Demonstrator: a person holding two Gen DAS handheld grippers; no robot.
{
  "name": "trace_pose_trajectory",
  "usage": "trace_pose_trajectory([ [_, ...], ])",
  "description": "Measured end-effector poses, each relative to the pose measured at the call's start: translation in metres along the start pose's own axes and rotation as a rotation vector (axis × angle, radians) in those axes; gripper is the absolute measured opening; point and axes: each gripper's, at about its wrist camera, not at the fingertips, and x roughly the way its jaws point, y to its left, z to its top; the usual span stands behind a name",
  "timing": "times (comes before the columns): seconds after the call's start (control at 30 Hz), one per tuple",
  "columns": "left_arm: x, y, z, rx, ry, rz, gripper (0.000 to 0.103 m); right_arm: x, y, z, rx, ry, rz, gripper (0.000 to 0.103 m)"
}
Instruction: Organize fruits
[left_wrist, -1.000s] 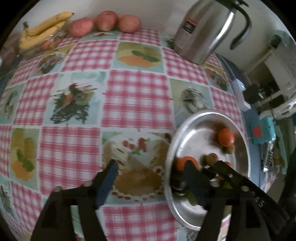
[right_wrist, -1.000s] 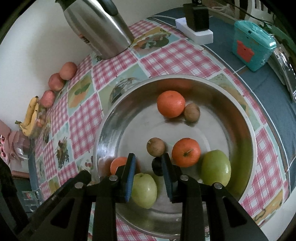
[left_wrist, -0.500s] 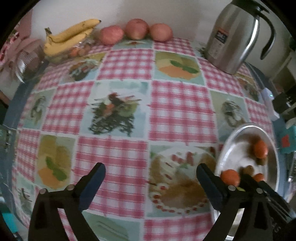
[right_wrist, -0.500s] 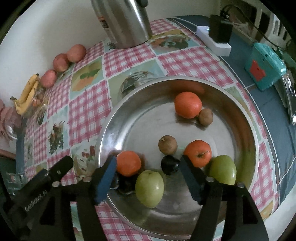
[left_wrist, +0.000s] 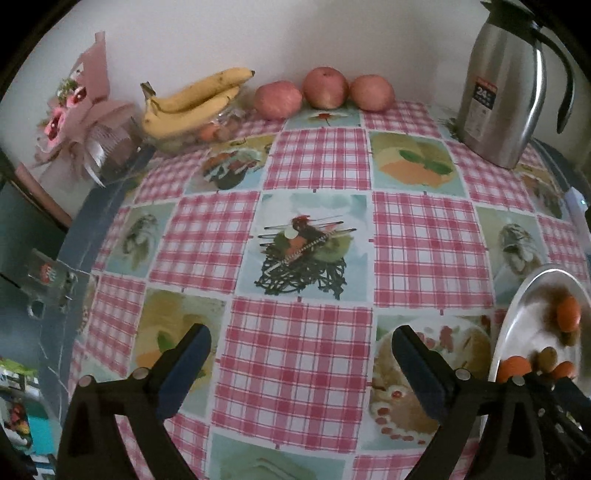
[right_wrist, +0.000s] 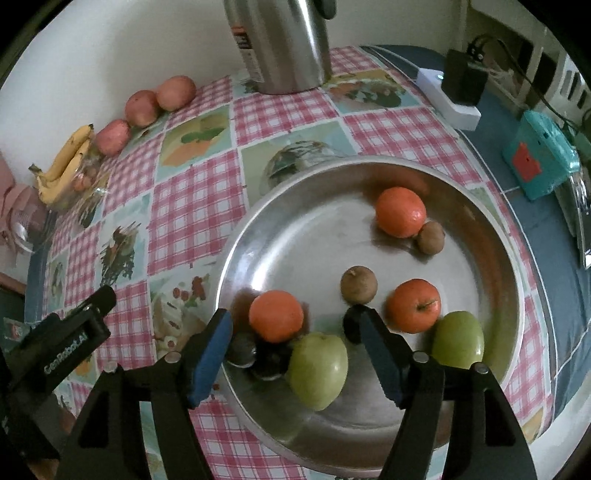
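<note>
A large steel bowl (right_wrist: 280, 206) holds three oranges (right_wrist: 400, 211), two green apples (right_wrist: 318, 369), brown kiwis (right_wrist: 358, 285) and dark fruits (right_wrist: 271, 360). My right gripper (right_wrist: 295, 341) is open and empty, just above the bowl's near side, over a green apple. My left gripper (left_wrist: 301, 354) is open and empty over the checked tablecloth, left of the bowl (left_wrist: 524, 306). Three red apples (left_wrist: 325, 88) and a banana bunch (left_wrist: 192, 101) lie at the table's far edge by the wall.
A steel thermos jug (left_wrist: 506, 85) stands at the back right. A pink wrapped bouquet (left_wrist: 79, 110) sits at the back left. A white power strip (right_wrist: 448, 98) and a teal box (right_wrist: 537, 160) lie right of the bowl. The table's left edge (left_wrist: 79, 236) drops off.
My right gripper opened wide and drew back from the bowl, leaving the green apple in it. My left gripper opened wider and swung left, away from the bowl, toward the far fruit.
</note>
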Motion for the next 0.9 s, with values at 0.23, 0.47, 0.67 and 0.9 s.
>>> trace_pose_trajectory([
  [0.23, -0.007, 0.001, -0.005, 0.044, -0.033, 0.101, 0.1, -0.002, 0.008, -0.008, -0.031, -0.015, 0.008, 0.073],
  [0.47, -0.013, 0.009, -0.011, 0.076, 0.013, 0.07, 0.1, -0.006, 0.008, -0.02, -0.037, -0.001, 0.035, 0.073],
  [0.67, -0.032, 0.009, -0.019, 0.125, -0.005, 0.079, 0.1, -0.012, 0.01, -0.028, -0.047, 0.01, 0.038, 0.073],
  [0.9, -0.05, 0.023, -0.034, 0.09, 0.006, 0.023, 0.1, -0.031, 0.013, -0.044, -0.064, -0.008, 0.036, 0.073],
])
